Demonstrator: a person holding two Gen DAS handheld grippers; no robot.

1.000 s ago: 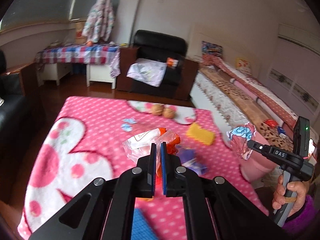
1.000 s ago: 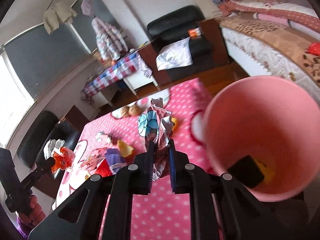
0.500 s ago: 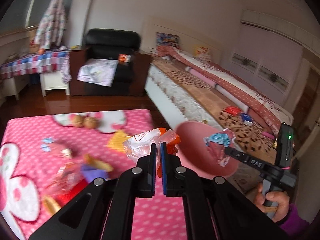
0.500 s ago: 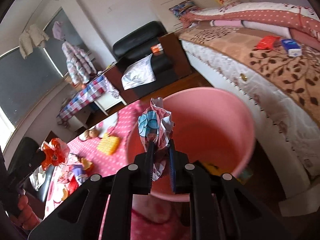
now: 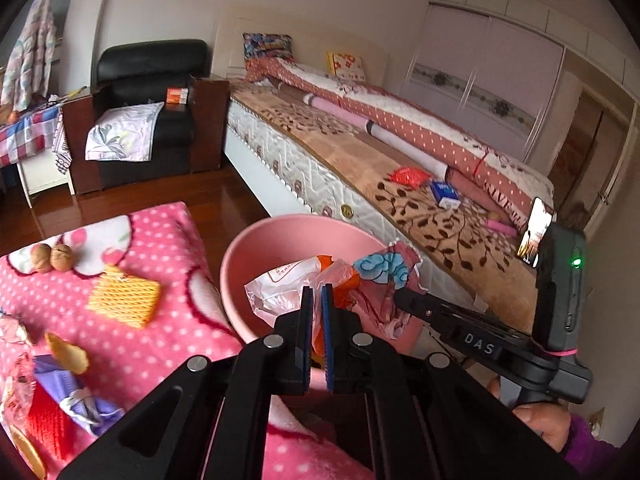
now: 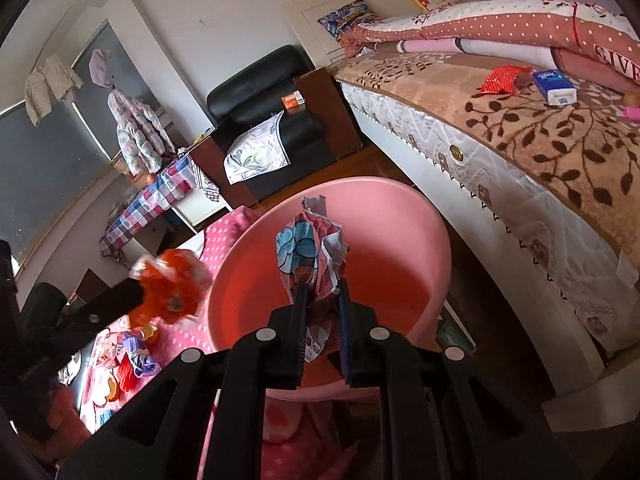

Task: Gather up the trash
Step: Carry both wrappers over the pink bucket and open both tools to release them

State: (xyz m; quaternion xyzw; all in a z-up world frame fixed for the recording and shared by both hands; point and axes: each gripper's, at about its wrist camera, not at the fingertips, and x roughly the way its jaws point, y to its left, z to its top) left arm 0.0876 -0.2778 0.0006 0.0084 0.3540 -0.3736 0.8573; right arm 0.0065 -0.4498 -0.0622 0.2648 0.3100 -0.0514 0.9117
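The left gripper [image 5: 316,292] is closed tight on a clear-and-orange plastic wrapper [image 5: 280,286], its 2 jaws almost touching with only the thin film pinched between them. The wrapper bulges out ahead of the fingertips and hangs over the open mouth of the pink bin [image 5: 256,248].

The right gripper [image 6: 322,292] is clamped on a crumpled floral paper wrapper [image 6: 310,246]; its jaws stand a little apart, filled by the wad, which sticks up past the fingertips and trails down between them. This wrapper also sits above the bin's opening, towards its middle. In the left wrist view the 2 pieces of trash are just beside each other over the bin, perhaps touching, though the overlap makes that hard to judge.

The bin stands on the floor between the pink dotted blanket [image 5: 132,344] and the bed [image 5: 360,152], close against the blanket's right edge. Still on the blanket are 2 walnuts [image 5: 52,257] near its far edge, a yellow mesh pad [image 5: 124,296] near the middle, and a purple wrapper [image 5: 68,392] with red netting [image 5: 46,424] by the left edge.
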